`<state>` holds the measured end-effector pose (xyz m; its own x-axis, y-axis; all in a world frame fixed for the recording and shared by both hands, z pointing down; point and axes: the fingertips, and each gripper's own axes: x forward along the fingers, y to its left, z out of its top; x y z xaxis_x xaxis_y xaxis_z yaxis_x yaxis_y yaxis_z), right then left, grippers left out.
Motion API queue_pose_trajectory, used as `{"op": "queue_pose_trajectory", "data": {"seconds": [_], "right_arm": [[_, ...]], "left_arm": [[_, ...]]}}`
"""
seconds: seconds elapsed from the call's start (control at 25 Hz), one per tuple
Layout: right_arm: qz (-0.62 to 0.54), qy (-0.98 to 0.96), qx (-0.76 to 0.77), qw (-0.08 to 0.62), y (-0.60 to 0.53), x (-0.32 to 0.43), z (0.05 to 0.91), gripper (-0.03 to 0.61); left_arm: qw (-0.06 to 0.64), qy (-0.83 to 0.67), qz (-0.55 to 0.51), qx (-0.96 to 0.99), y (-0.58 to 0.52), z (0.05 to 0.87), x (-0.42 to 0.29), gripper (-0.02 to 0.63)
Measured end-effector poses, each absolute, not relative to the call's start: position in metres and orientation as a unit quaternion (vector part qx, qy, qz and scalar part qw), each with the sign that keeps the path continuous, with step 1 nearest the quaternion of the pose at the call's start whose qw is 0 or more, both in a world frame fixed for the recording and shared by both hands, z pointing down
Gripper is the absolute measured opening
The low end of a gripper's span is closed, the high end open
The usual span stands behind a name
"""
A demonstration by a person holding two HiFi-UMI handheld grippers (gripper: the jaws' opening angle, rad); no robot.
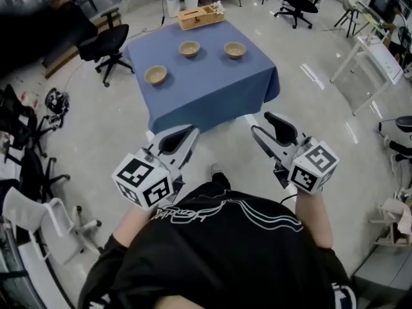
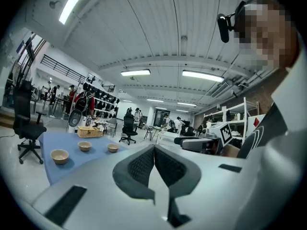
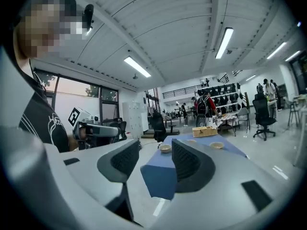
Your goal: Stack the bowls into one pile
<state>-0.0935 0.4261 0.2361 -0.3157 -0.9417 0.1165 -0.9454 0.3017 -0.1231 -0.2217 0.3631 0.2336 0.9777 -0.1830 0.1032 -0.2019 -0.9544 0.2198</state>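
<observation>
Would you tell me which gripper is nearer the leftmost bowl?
Left. The left gripper is before the table, almost in line with the bowl; the right gripper is farther right.

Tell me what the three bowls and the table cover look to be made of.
Bowls: likely wood or bamboo, matte tan, paler inside; too small to be sure. Table cover: cloth, matte blue, draping in soft folds at the corners.

left bowl (image 1: 156, 75), middle bowl (image 1: 189, 48), right bowl (image 1: 235, 49) apart on table (image 1: 206, 92), basket (image 1: 201, 17) behind
</observation>
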Motion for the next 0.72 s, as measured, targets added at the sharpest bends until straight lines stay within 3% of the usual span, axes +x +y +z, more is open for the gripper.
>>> {"op": "queue_pose_trajectory", "data": {"seconds": [0.24, 0.72], "right_arm": [[0.094, -0.791, 0.604, 0.026, 0.393, -0.062, 0.249, 0.296], [0.15, -0.766, 0.624, 0.028, 0.264, 0.031, 0.288, 0.305]], "left_arm": [[0.129, -0.086, 0.047, 0.987, 0.33, 0.242, -0.191, 0.023], [0.164, -0.074, 0.082, 0.98, 0.198, 0.274, -0.103, 0.023]]}}
